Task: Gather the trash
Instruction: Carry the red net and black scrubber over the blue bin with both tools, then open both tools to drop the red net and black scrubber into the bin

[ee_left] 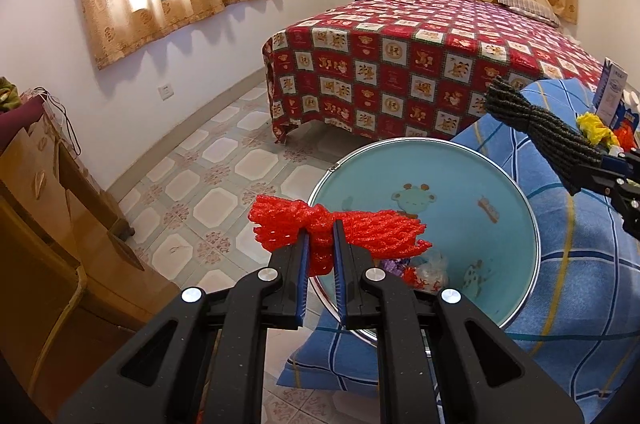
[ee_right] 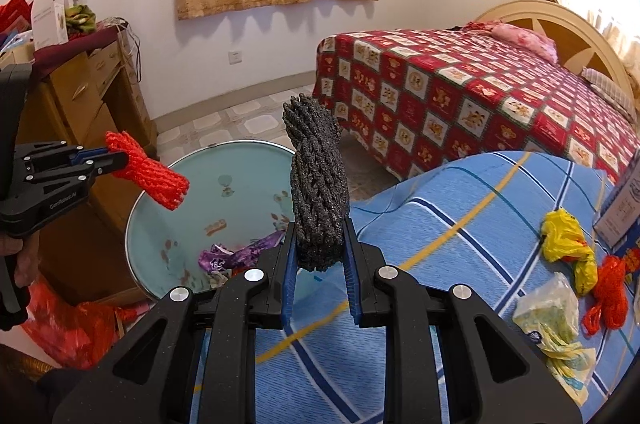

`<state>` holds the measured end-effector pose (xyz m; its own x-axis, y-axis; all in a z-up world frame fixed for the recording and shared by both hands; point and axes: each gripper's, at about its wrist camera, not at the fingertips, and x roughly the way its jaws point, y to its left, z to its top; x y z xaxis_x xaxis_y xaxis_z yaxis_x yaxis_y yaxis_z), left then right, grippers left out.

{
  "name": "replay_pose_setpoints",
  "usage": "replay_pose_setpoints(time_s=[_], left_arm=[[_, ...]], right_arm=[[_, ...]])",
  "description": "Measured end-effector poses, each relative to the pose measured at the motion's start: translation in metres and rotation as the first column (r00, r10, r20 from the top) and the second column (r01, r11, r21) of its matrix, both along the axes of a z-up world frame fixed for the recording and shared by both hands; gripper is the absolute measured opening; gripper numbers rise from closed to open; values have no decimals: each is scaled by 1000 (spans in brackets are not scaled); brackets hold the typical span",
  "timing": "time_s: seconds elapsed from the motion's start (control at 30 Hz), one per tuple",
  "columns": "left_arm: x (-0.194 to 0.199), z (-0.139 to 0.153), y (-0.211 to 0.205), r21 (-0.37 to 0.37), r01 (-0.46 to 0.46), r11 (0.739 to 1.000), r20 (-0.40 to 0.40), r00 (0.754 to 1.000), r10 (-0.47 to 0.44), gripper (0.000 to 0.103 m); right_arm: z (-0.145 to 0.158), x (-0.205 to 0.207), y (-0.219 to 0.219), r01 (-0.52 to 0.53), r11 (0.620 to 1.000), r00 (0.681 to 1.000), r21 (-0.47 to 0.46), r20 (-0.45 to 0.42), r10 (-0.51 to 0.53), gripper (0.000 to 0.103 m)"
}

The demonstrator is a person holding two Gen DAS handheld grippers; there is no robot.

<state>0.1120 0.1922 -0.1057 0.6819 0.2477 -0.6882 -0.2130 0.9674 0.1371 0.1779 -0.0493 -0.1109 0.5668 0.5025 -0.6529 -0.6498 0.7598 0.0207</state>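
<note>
Left gripper (ee_left: 320,228) clamped on red foam net (ee_left: 336,230) lying crosswise over the bin (ee_left: 516,308) rim, nearer the opening than right gripper (ee_right: 320,224), clamped on upright grey foam net (ee_right: 318,183) beside it.

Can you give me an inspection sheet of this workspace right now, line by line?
Surface: blue plaid bedspread.
Job's things: red foam net, dark grey foam net, teal bin holding wrappers.
Clutter: yellow bag, clear bag, red net scrap, carton on the bedspread.
Grippers: left gripper clamps the red net above the bin; right gripper clamps the grey net.
Cables: thin wires on the wooden dresser.
Surroundings: red-quilted bed, curtains, tiled floor.
</note>
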Motion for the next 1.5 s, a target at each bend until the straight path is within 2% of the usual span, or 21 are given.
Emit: replay_pose_setpoints(time_s=[1.07,1.27,1.33,1.37,1.4,1.47,1.5], left_arm=[[0,-2,-9,-2,15,1000,1,1000,-15,11],[0,-3,-13,-11,27,1000,2,1000,-27,15],[0,-3,-15,-13,34,999,4,999,-34,21],[0,-3,-16,-14,37,999,4,999,-37,35],[-1,-3,-17,-15,38,999,8,999,-38,50],[-2,-2,-20,-5,34,999,18,999,-34,63],[-2,-1,-20,-4,35,999,20,999,-35,63]], right_arm=[[1,-7,18,-42,999,999,-16,8,42,22],[1,-8,20,-54,998,998,-12,7,54,22],[1,-9,22,-73,997,997,-6,4,73,26],[1,-10,22,-75,997,997,-2,9,75,36],[1,-11,22,-75,997,997,0,14,75,41],[0,-12,22,-75,997,997,10,12,74,49],[0,-12,21,-73,997,997,15,13,73,53]])
